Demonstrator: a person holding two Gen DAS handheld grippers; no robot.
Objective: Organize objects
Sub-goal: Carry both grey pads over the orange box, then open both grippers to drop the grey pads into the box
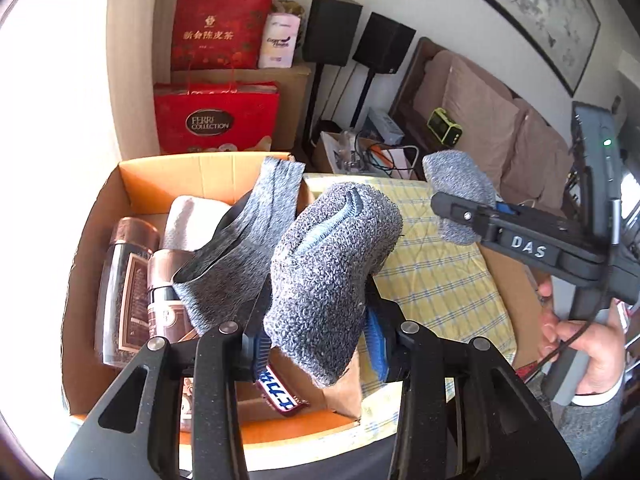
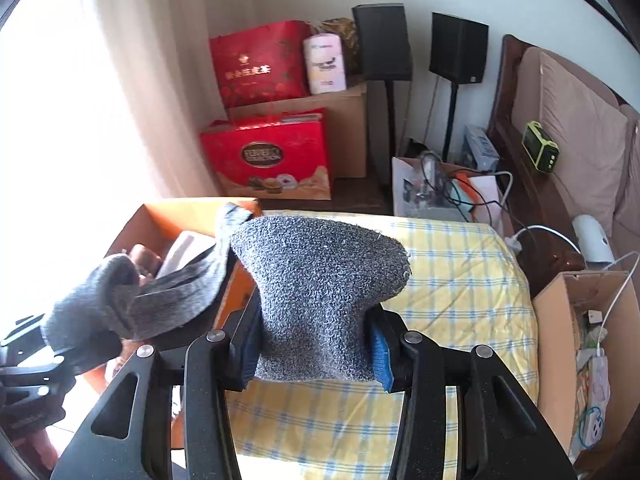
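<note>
My left gripper is shut on a grey knitted sock; the sock's cuff end hangs over an open orange cardboard box. My right gripper is shut on another grey sock and holds it above the yellow checked cloth. In the left wrist view the right gripper shows at the right with that sock. In the right wrist view the left gripper shows at the left edge with its sock over the box.
The box holds two brown-lidded jars, a white cloth and a wrapped snack bar. Red gift bags, black speakers, a sofa and a second cardboard box with cables stand around.
</note>
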